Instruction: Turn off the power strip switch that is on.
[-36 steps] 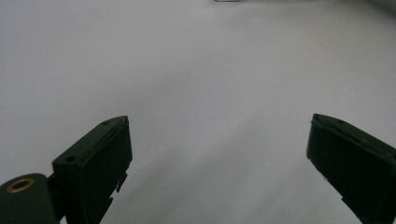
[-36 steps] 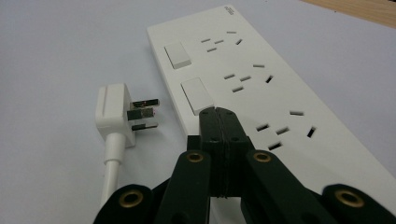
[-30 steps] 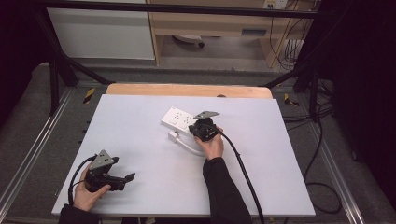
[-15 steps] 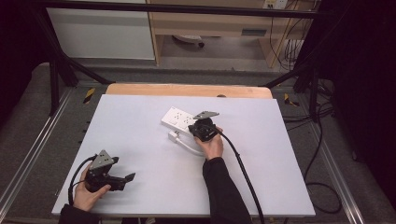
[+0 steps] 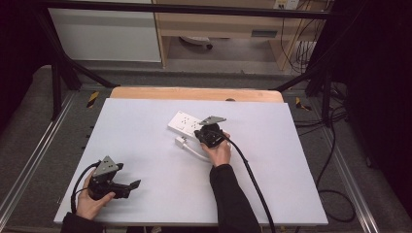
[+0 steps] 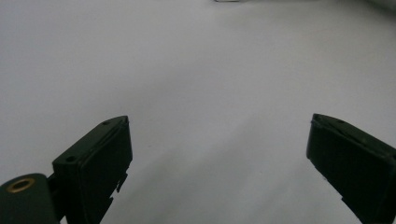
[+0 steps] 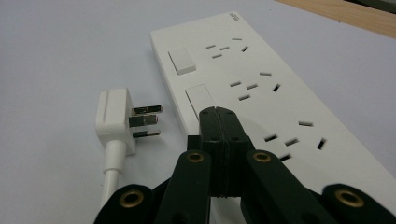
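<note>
A white power strip (image 5: 187,124) is seen lying flat near the middle of the white surface (image 5: 291,160), with a white plug (image 7: 116,119) on its cord just left of it, prongs toward the strip. The right gripper (image 7: 223,122) is held over the strip's near end, jaws pressed together. The left gripper (image 5: 132,185) is held at the near left, jaws wide apart, nothing between.

This looks like a lab or test workshop. A white-topped bench (image 5: 145,145) with a wooden far edge stands inside a black metal frame (image 5: 58,73) of struts, with rails (image 5: 29,165) along its sides on a grey carpeted floor (image 5: 29,97). Loose cables (image 5: 335,145) trail at the right, and a wooden shelf unit (image 5: 218,24) and white cabinet (image 5: 107,34) stand behind.
</note>
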